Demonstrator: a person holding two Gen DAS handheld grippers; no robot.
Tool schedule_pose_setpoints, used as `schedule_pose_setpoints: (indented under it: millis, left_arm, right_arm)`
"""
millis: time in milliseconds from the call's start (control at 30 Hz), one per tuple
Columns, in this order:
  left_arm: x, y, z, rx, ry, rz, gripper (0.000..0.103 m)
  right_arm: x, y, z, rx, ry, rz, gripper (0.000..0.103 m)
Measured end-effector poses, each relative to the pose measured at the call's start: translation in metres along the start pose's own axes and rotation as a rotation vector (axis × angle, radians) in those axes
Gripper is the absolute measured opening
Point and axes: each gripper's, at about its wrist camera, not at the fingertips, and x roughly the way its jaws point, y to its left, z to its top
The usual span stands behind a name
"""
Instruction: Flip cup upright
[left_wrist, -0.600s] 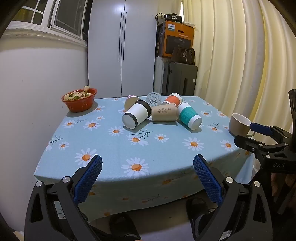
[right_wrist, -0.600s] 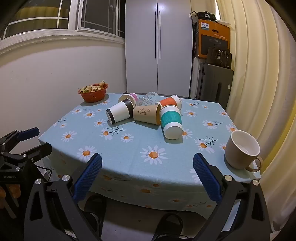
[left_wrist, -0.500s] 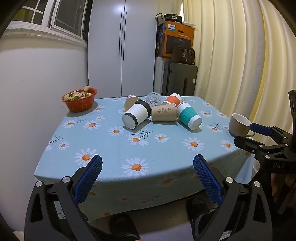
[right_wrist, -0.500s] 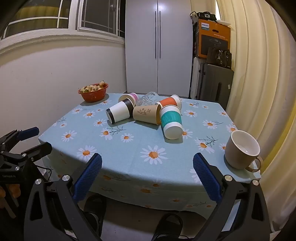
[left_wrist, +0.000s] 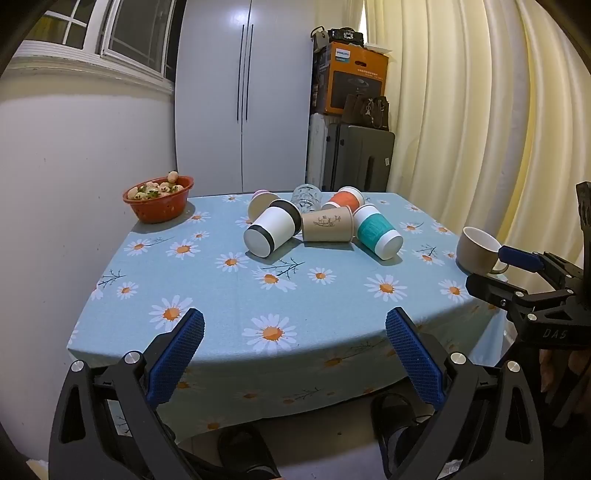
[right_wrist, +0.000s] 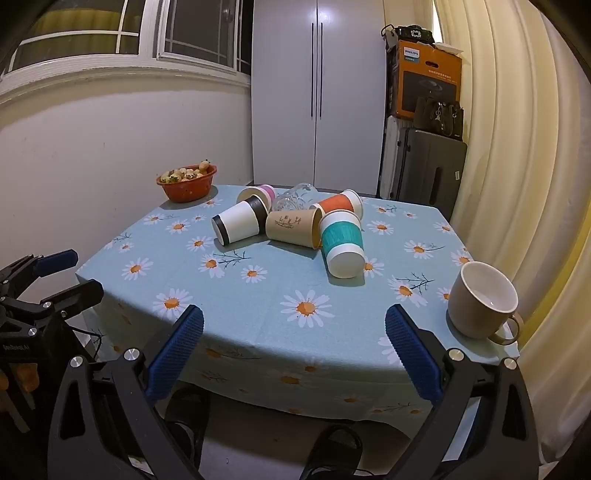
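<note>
Daisy-print blue desk (right_wrist: 258, 314) holds a cluster of toppled paper cups (right_wrist: 295, 225), unmoved from a moment ago; both tongs, left (left_wrist: 293, 354) and right (right_wrist: 293, 354), hover open before it, nothing flipped.

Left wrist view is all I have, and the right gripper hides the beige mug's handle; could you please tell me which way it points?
Observer: The mug stands upright, and its handle juts toward the near right corner of the table.
Operator: Thank you. Is anything inside it?
Observer: No, its white interior looks empty.
Operator: And the glass behind the paper cups?
Observer: The glass lies on its side.
</note>
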Motion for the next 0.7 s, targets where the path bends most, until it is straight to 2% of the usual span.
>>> schedule_pose_setpoints:
  millis: [700]
  left_arm:
    - [0.0002, 0.0000, 0.0000, -0.001, -0.001, -0.001, 0.096]
  right_arm:
    - [-0.0015, -0.0001, -0.0002, -0.006, 0.002, -0.004, 0.098]
